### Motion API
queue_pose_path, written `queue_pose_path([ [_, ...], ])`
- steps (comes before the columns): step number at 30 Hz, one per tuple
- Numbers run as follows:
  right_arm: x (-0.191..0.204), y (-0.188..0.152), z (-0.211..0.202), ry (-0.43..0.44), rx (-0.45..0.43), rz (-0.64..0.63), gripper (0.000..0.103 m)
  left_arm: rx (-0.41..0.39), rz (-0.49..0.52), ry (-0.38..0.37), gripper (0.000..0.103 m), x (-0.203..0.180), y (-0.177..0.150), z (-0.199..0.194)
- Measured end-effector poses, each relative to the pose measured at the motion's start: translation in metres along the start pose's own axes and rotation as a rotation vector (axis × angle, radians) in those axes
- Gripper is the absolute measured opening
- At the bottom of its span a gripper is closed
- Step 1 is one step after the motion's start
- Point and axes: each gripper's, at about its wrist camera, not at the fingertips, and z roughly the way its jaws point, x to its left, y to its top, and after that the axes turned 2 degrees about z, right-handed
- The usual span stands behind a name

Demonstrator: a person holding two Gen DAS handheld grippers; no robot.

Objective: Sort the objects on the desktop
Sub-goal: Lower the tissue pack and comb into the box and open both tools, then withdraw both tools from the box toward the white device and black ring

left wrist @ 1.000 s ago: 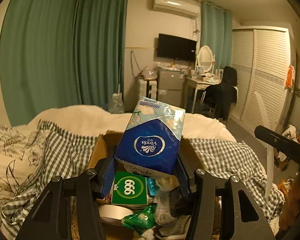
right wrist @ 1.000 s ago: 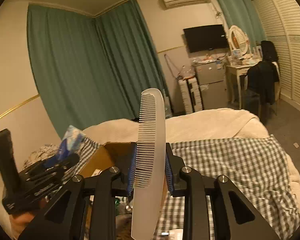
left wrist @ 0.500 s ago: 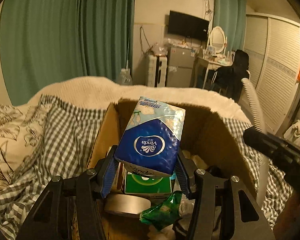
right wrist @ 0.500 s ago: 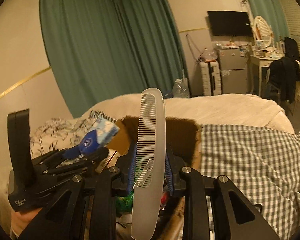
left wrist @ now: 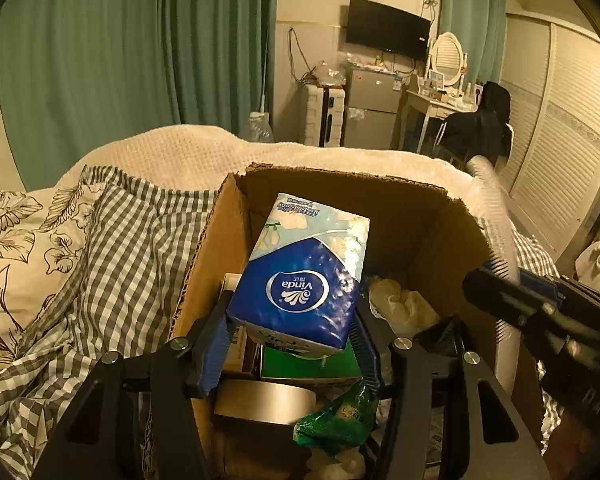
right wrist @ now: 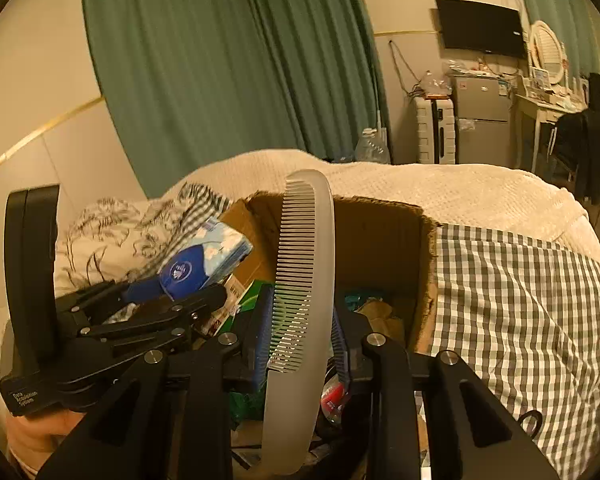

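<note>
My left gripper (left wrist: 290,340) is shut on a blue and white Vinda tissue pack (left wrist: 306,272) and holds it above the open cardboard box (left wrist: 428,216). My right gripper (right wrist: 300,340) is shut on a translucent white comb (right wrist: 306,280), held upright over the same box (right wrist: 380,236). The tissue pack (right wrist: 198,262) and the left gripper show at the left of the right wrist view. The comb (left wrist: 496,224) and the right gripper show at the right of the left wrist view. The box holds a green carton (left wrist: 308,366), a tape roll (left wrist: 264,402) and a green wrapper (left wrist: 336,420).
The box sits on a bed with a checked cover (right wrist: 520,300) and a cream blanket (left wrist: 204,156). A leaf-print pillow (left wrist: 16,240) lies left. Green curtains, a fridge (left wrist: 370,110), a desk and a wardrobe stand behind.
Both grippers have moved forward and down toward the box, each with its object still held. The box now fills more of both views and its inside shows.
</note>
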Motion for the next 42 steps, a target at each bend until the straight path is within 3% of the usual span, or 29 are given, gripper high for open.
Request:
queue_pose_path([
  [1, 0.003, 0.002, 0.002, -0.003, 0.005, -0.005, 0.040, 0.004, -0.006, 0.001, 0.060, 0.001, 0.000, 0.000],
  [2, 0.004, 0.001, 0.000, -0.002, -0.004, -0.008, 0.063, 0.006, -0.017, -0.001, 0.061, 0.003, 0.000, 0.000],
  [3, 0.005, 0.001, -0.003, 0.000, -0.021, -0.009, 0.076, 0.007, -0.024, -0.004, 0.066, 0.005, 0.000, 0.000],
  [4, 0.005, 0.001, -0.008, -0.003, -0.043, -0.016, 0.079, 0.004, -0.035, 0.001, 0.072, 0.007, 0.001, -0.001],
  [13, -0.001, 0.008, -0.054, -0.049, -0.132, 0.012, 0.081, -0.088, -0.073, -0.010, 0.078, 0.005, 0.008, -0.036],
  [19, -0.005, 0.017, -0.095, -0.066, -0.212, 0.019, 0.093, -0.129, -0.065, 0.001, 0.081, -0.008, 0.013, -0.057],
  [22, -0.009, 0.020, -0.118, -0.090, -0.255, 0.024, 0.102, -0.155, -0.053, -0.002, 0.090, -0.019, 0.016, -0.069],
  [26, -0.020, 0.025, -0.148, -0.116, -0.288, 0.034, 0.103, -0.181, -0.045, 0.002, 0.092, -0.032, 0.019, -0.087],
  [29, -0.031, 0.026, -0.170, -0.130, -0.309, 0.047, 0.103, -0.210, -0.035, -0.005, 0.103, -0.045, 0.023, -0.104],
  [35, -0.049, 0.022, -0.207, -0.174, -0.351, 0.068, 0.103, -0.243, -0.039, -0.016, 0.103, -0.071, 0.025, -0.134],
  [42, -0.056, 0.012, -0.227, -0.318, -0.320, -0.046, 0.103, -0.237, -0.007, -0.045, 0.103, -0.108, 0.020, -0.152],
])
